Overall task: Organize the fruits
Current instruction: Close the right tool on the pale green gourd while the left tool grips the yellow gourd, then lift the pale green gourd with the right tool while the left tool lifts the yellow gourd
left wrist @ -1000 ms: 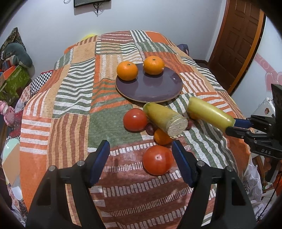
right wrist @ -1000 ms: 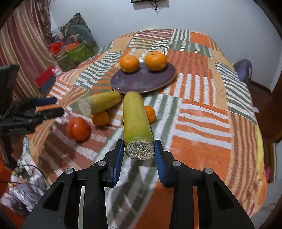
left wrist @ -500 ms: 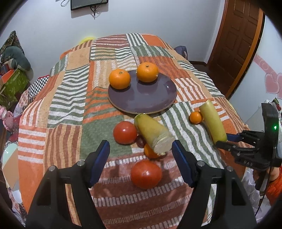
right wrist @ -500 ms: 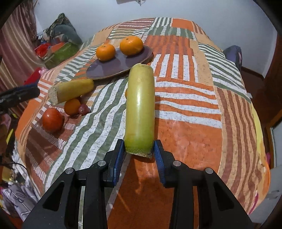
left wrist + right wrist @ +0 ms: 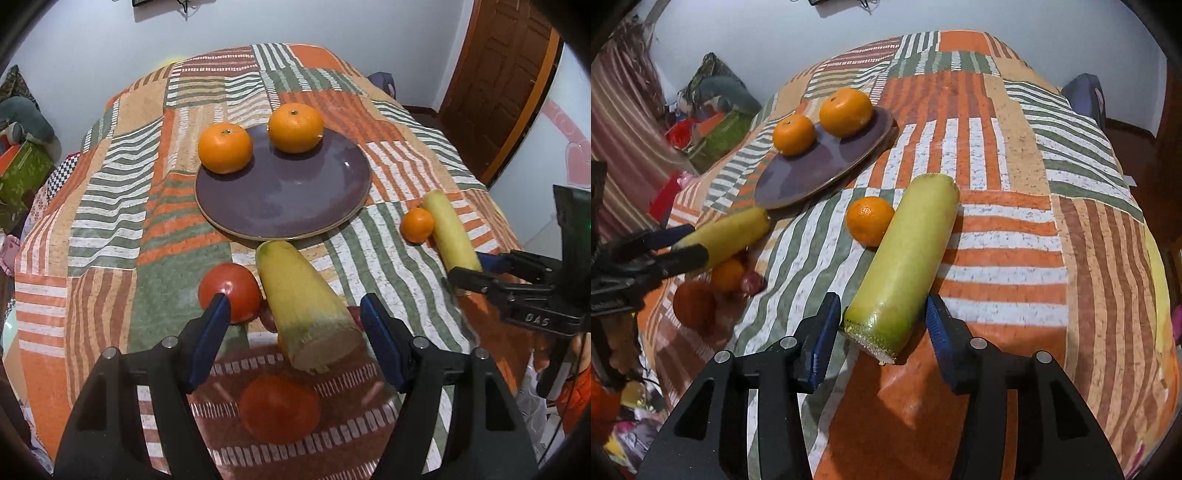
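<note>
Right gripper (image 5: 881, 321): jaws parted, one blue pad on each side of the cut near end of a yellow-green gourd piece (image 5: 905, 258), with a visible gap at each pad; the piece lies on the patchwork bedspread (image 5: 1015, 177), its rounded end pointing away. A small orange (image 5: 870, 220) rests against the left flank of this piece near its far end.

Left gripper (image 5: 295, 317): jaws spread wide, the pads flanking the cut near end of a second gourd piece (image 5: 303, 306) without touching it. The left pad overlaps a red tomato (image 5: 229, 291) that sits just left of this piece; whether they touch cannot be told. A second tomato (image 5: 279, 408), blurred, lies nearer the camera, between the gripper arms. A small dark-red fruit (image 5: 752, 282) and another small orange (image 5: 727, 274) lie under and beside the second gourd piece, as the right wrist view shows.

Beyond both gourd pieces stands a purple plate (image 5: 295, 203), the far end of the second piece close to its near rim. Two larger oranges occupy its far edge: left orange (image 5: 224, 147) and right orange (image 5: 295, 127). A brown door (image 5: 498, 85) stands at far right.
</note>
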`<state>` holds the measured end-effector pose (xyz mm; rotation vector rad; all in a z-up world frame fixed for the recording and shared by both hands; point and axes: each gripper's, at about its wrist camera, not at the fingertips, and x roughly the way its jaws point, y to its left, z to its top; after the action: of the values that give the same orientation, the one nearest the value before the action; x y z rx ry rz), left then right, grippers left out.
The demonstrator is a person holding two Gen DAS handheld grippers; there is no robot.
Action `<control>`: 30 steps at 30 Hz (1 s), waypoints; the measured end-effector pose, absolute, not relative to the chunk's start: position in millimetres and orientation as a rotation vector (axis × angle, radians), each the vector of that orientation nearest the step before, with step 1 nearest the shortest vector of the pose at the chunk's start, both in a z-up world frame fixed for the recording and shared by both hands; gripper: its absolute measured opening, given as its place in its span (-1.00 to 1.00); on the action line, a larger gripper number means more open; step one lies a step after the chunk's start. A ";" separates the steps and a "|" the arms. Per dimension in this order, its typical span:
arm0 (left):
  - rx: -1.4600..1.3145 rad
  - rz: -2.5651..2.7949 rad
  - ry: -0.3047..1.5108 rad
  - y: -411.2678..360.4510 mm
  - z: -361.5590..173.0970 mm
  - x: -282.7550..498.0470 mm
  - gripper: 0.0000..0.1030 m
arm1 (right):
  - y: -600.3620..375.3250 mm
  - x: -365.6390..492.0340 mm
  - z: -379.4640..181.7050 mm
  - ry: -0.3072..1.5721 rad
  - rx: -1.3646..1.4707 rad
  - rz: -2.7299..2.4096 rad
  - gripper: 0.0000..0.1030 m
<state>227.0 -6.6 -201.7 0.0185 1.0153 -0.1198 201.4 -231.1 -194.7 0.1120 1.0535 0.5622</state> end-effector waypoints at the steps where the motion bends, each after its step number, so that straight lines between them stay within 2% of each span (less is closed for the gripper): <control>1: 0.016 -0.123 1.017 -6.1 -202.9 227.6 0.28 | -230.3 201.4 -194.4 1.052 0.109 0.561 -0.13; 3: 0.007 -0.139 1.025 -6.2 -205.2 227.6 0.17 | -229.3 200.2 -193.9 1.052 0.102 0.556 -0.15; 5: 0.011 -0.150 1.031 -7.6 -207.1 226.6 -0.05 | -229.4 198.8 -193.4 1.047 0.102 0.553 -0.16; 11: 0.071 -0.133 1.018 -8.6 -204.9 218.4 -0.22 | -225.4 199.4 -190.6 1.032 0.061 0.543 -0.17; 30: 0.121 -0.108 0.969 44.1 -177.6 147.9 -0.26 | -194.5 176.4 -183.3 1.026 -0.063 0.633 -0.18</control>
<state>147.9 44.1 -177.6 0.1209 0.9693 -0.1076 176.4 -194.5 -183.3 -0.0629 1.0258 0.6330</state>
